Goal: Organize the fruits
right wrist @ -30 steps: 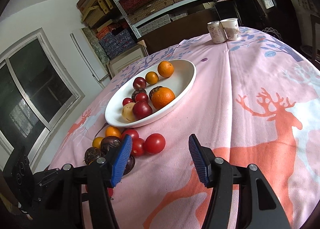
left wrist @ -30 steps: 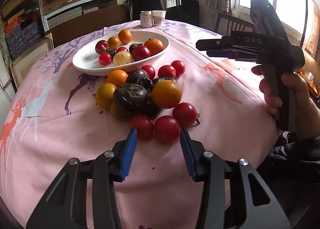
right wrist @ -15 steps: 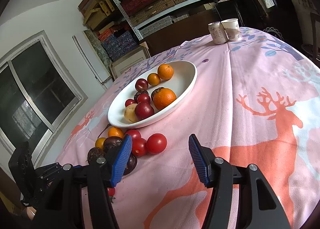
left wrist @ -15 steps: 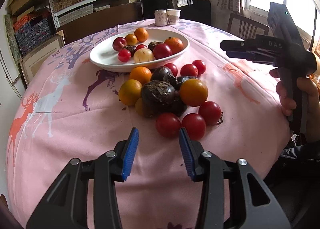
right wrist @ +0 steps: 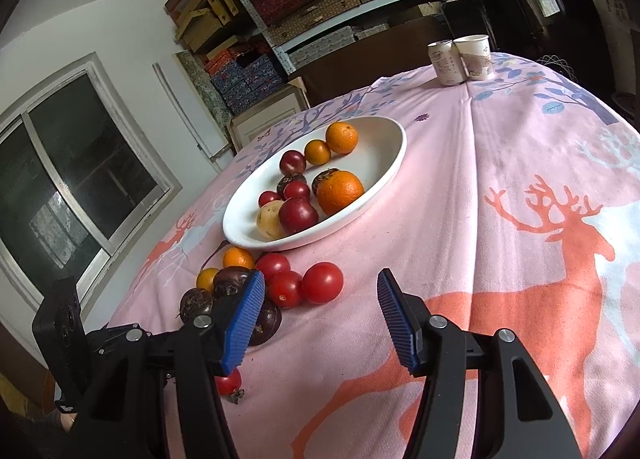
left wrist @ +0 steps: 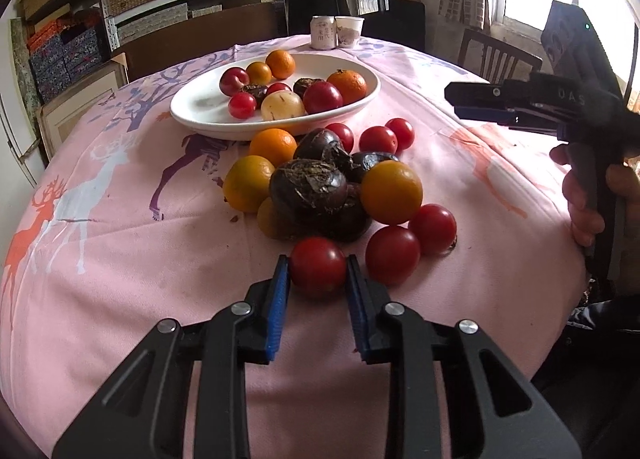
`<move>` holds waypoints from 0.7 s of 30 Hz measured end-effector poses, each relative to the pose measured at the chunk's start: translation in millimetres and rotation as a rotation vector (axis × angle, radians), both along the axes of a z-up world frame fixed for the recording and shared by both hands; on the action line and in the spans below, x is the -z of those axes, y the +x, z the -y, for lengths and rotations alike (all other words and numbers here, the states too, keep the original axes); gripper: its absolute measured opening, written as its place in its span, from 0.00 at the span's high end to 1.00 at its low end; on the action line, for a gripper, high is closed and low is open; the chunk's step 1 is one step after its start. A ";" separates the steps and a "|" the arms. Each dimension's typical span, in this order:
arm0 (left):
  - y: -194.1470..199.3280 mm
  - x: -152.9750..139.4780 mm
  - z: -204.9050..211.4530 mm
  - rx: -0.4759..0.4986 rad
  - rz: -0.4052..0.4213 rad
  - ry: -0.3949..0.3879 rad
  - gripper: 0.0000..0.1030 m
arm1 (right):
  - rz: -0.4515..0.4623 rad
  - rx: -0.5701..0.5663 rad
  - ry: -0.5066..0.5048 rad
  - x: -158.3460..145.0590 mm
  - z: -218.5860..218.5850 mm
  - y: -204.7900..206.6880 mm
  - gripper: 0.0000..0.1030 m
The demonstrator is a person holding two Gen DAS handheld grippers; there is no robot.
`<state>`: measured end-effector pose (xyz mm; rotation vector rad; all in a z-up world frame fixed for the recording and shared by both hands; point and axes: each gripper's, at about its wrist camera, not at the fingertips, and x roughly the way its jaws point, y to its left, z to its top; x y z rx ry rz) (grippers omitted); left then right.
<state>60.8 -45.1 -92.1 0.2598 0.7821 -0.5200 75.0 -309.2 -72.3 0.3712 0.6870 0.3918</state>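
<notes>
Left gripper [left wrist: 318, 271] jaws have just been closing, now pinching the nearest red tomato [left wrist: 318, 265] at the pile's near edge. White plate [left wrist: 200, 115] lies straight beyond the pile. Right gripper [right wrist: 320, 311] hangs half-open, empty, off to the side.

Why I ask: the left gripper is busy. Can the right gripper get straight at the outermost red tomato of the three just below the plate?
Probably yes. The right gripper stands open, holding nothing, and bare cloth lies before that tomato; only its neighbour crowds one side.
</notes>
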 end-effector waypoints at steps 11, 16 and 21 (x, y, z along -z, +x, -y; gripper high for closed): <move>-10.9 -20.0 -29.6 -0.049 0.014 -0.070 0.74 | -0.086 -0.278 -0.193 18.3 -82.8 -32.9 0.56; -12.2 -17.9 -30.0 -0.051 0.012 -0.077 0.74 | -0.080 -0.289 -0.187 16.7 -92.2 -32.0 0.72; -9.9 -24.5 -34.5 -0.056 0.017 -0.096 0.74 | -0.032 -0.240 -0.149 -3.8 -73.4 -40.4 0.73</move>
